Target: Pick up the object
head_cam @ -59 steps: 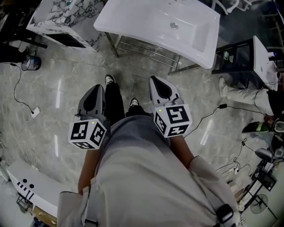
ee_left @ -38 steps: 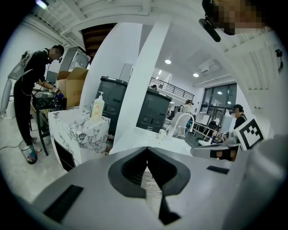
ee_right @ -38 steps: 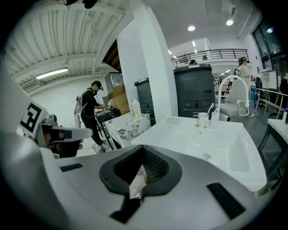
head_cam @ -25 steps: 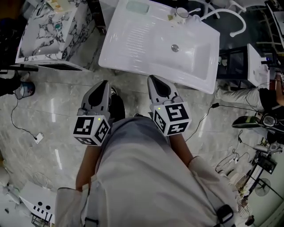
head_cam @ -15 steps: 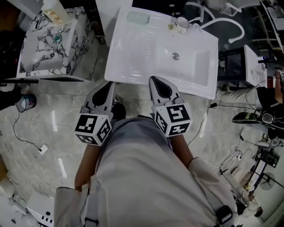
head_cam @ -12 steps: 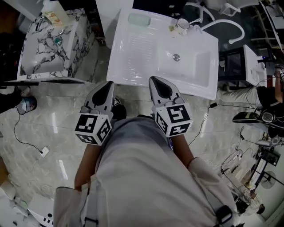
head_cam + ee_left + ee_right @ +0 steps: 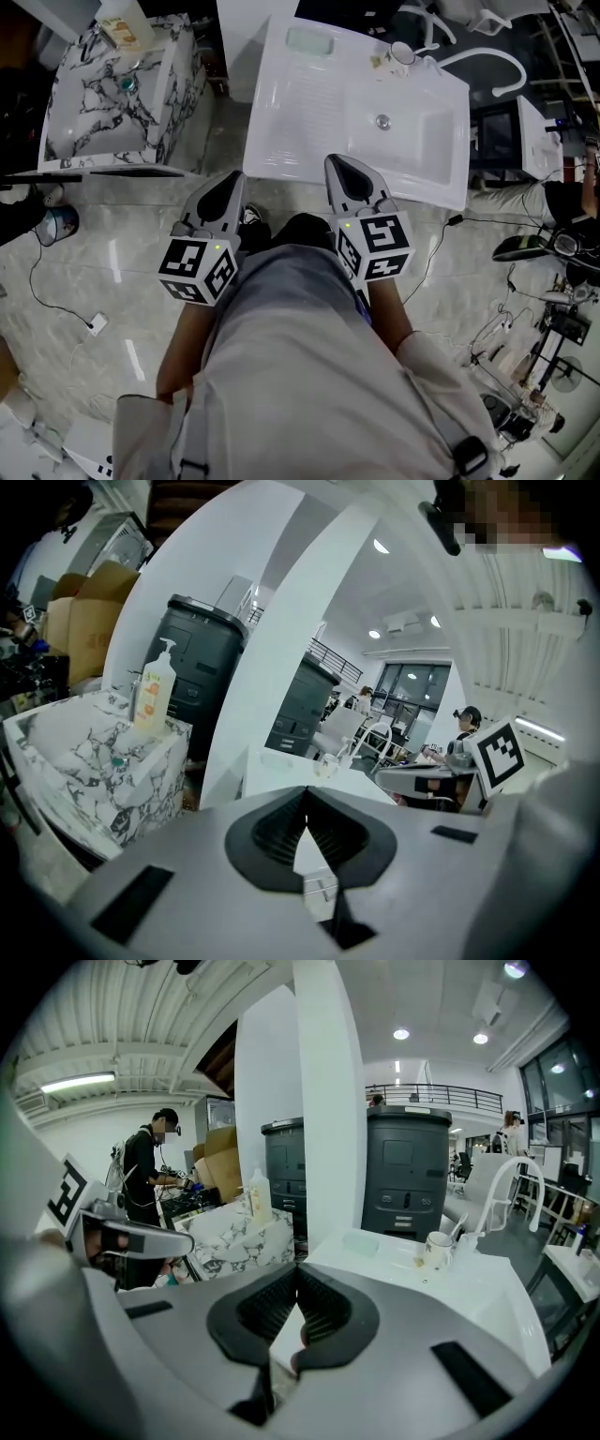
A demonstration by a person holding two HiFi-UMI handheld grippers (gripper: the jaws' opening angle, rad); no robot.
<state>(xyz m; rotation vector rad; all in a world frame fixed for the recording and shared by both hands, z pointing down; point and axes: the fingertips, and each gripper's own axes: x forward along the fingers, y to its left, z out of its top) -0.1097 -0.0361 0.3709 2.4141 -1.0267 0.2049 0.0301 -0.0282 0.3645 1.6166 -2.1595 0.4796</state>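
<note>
A: Where's the object?

B: Can't tell which 1 it is. There are 2 candidates, both on the white sink (image 7: 300,103). 1 is a cup (image 7: 403,52) with something stick-like standing in it, at the back rim beside the curved white faucet (image 7: 487,58). The other is a pale green block (image 7: 309,40) at the back left corner, past the ribbed section. The drain (image 7: 382,121) is in the bowl, right half.

A: Grippers?

B: Left gripper (image 7: 232,176): jaws pressed together, nothing between. Right gripper (image 7: 339,161): same, closed and empty. Both point at the sink's near edge. In the head view the right tip overlaps the front rim and the left tip is just off the front left corner. Both are well apart from cup and block.

A: Around it?

B: Marble-pattern basin (image 7: 94,103) left of the sink, with a pump bottle (image 7: 155,691) on its back edge. Glossy stone floor (image 7: 94,244) with a cable (image 7: 66,291) lying on it.
</note>
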